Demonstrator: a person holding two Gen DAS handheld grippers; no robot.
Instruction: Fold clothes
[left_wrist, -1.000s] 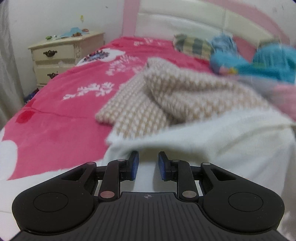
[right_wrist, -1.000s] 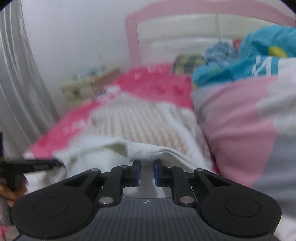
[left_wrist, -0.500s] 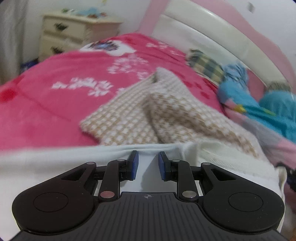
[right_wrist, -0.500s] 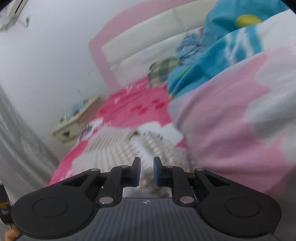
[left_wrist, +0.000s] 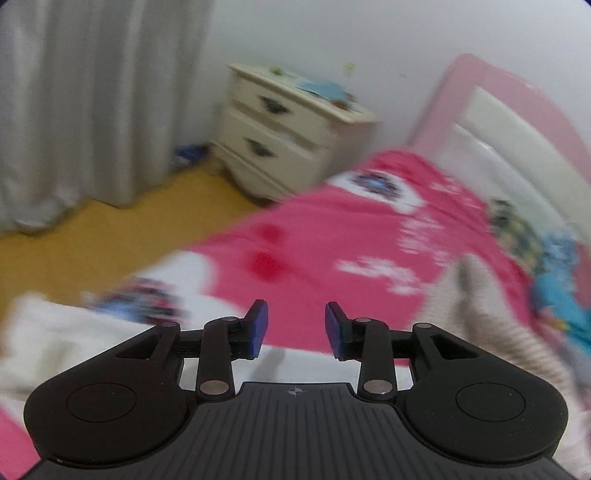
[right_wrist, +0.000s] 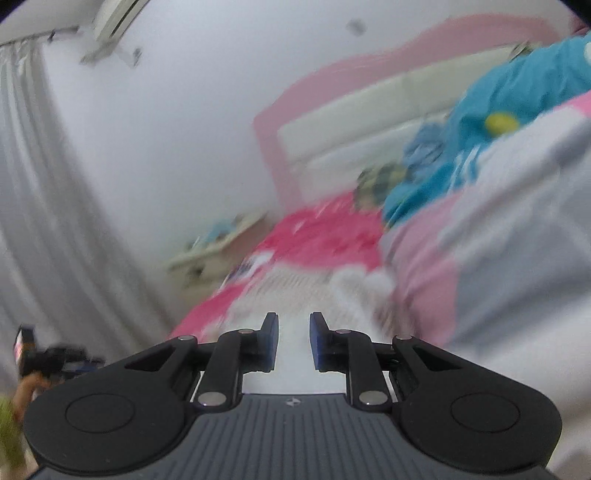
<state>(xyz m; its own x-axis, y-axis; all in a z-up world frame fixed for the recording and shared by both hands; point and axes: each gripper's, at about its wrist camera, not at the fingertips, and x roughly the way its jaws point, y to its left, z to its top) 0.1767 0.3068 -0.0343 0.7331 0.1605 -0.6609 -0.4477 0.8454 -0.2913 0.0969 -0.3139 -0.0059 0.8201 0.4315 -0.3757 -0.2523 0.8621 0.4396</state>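
Observation:
The white knit garment (left_wrist: 74, 332) lies blurred on the pink bedspread (left_wrist: 332, 251), running under my left gripper (left_wrist: 295, 314). Its beige checked part (left_wrist: 476, 317) shows at the right. The left jaws are opening and stand well apart with nothing between them. In the right wrist view the same garment (right_wrist: 295, 295) stretches ahead of my right gripper (right_wrist: 293, 325). The right jaws are opening by a little, and white cloth shows in the narrow gap without the pads pressing on it.
A cream nightstand (left_wrist: 288, 136) stands beside the bed, with grey curtains (left_wrist: 92, 110) and yellow floor (left_wrist: 92, 251) to its left. A pink and blue quilt (right_wrist: 498, 221) is heaped on the right. The pink headboard (right_wrist: 369, 110) is behind. A hand with a dark device (right_wrist: 51, 362) shows at lower left.
The left gripper swung left toward the nightstand and its jaws spread wider, off the white hem. The right gripper tilted up and rolled, and its jaws parted slightly.

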